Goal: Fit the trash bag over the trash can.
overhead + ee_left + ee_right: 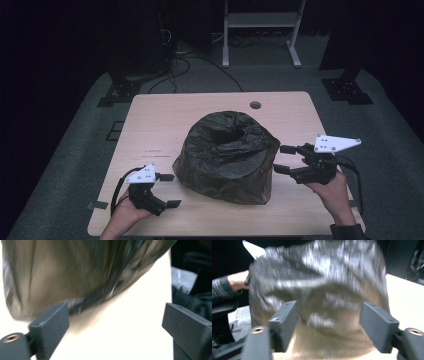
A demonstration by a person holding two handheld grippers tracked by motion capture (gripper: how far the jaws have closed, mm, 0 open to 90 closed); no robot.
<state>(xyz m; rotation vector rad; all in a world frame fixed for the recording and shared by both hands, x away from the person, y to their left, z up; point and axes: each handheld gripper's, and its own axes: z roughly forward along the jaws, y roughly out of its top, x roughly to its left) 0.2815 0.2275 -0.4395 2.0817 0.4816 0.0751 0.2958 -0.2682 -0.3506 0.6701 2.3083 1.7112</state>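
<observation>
Bag point(226, 157) sat mid-bench point(160, 115), black, crumpled, mouth sagging inward. Left tongs point(169, 190) wide, near its lower-left hem; right tongs point(284, 159) wide, just beside its right flank. Likely step: grip opposite edges. Advice: pinch film only, close slowly, pull evenly.

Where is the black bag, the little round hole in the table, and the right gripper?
black plastic bag point(227, 157), high view, crumpled top near its opening
round hole point(255, 105), high view, its middle
right gripper point(281, 159), high view, between its jaw tips

The right gripper point(329, 322) points, jaws spread, at a blurred, seemingly dark plastic bag point(319, 287) on the table point(404, 295).
</observation>
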